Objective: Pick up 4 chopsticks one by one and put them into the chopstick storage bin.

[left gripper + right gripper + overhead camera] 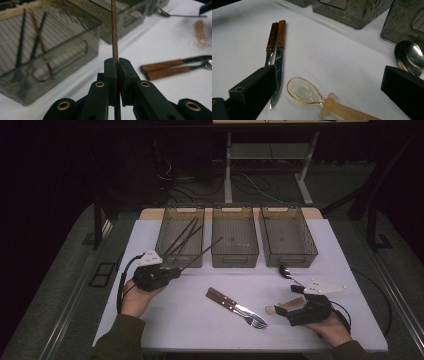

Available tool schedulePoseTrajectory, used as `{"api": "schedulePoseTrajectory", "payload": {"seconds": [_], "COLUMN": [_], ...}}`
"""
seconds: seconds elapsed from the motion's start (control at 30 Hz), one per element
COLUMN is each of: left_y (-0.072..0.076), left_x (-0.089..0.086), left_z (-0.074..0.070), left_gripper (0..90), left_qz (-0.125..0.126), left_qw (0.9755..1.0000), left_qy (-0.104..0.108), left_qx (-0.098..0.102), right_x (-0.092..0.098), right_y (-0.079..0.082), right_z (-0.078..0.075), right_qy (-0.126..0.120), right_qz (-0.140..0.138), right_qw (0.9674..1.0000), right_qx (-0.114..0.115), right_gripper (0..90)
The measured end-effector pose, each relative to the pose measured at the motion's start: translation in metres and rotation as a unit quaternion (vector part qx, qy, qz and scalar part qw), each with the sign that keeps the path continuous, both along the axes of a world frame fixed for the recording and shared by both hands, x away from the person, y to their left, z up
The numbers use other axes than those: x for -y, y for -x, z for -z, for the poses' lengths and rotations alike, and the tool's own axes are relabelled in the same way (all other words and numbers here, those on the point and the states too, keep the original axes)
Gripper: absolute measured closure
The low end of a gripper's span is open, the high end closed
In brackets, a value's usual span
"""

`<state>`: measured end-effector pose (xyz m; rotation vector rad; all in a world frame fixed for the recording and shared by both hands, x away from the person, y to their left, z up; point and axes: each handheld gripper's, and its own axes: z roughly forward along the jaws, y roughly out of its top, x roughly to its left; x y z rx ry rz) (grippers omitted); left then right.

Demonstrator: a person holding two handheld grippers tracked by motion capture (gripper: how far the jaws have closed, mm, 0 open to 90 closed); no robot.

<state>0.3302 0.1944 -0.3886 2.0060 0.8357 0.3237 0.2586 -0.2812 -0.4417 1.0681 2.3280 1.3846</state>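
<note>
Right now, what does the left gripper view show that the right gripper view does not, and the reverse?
Left gripper view: a thin brown wooden chopstick clamped in the left gripper, and more chopsticks leaning in a smoky transparent plastic bin. Right gripper view: the right gripper open around the bowl of a translucent amber plastic spoon, with a shiny steel spoon close by. Shared: the wooden-handled knife and fork, that amber spoon and the white table.

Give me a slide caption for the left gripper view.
Left gripper clamps a brown chopstick beside the bin holding other chopsticks.
</note>
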Motion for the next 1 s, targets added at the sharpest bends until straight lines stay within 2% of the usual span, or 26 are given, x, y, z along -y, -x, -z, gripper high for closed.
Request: {"api": "schedulePoseTrajectory", "payload": {"seconds": [0.3,0.5,0.7,0.83,0.87,1.0], "left_y": [-0.028,-0.047,-0.070,-0.085,-0.089,-0.102], "left_x": [-0.008,-0.008,-0.010,-0.011,-0.011,-0.012], "left_z": [-0.007,-0.014,-0.020,-0.021,-0.021,-0.017], "left_gripper": [85.4,85.5,85.4,85.5,85.4,85.5], "left_qz": [-0.041,-0.065,-0.087,-0.108,-0.115,-0.136], "left_qw": [0.9991,0.9979,0.9962,0.9940,0.9931,0.9900], "left_qy": [0.010,0.005,-0.002,-0.010,-0.007,-0.016], "left_qx": [0.000,0.000,-0.009,-0.017,-0.018,-0.033], "right_x": [0.001,0.002,0.002,0.002,0.002,0.002], "right_y": [-0.001,-0.001,-0.001,-0.001,-0.001,-0.001], "right_z": [0.000,0.001,0.001,0.000,0.000,0.000], "right_qy": [-0.001,-0.002,-0.002,-0.004,-0.004,-0.005], "right_qz": [0.003,0.005,0.005,0.005,0.005,0.005], "right_qw": [1.0000,1.0000,1.0000,1.0000,1.0000,1.0000], "right_qx": [-0.003,-0.003,-0.004,-0.003,-0.003,-0.002], "right_gripper": [0.2,0.2,0.2,0.3,0.3,0.2]}}
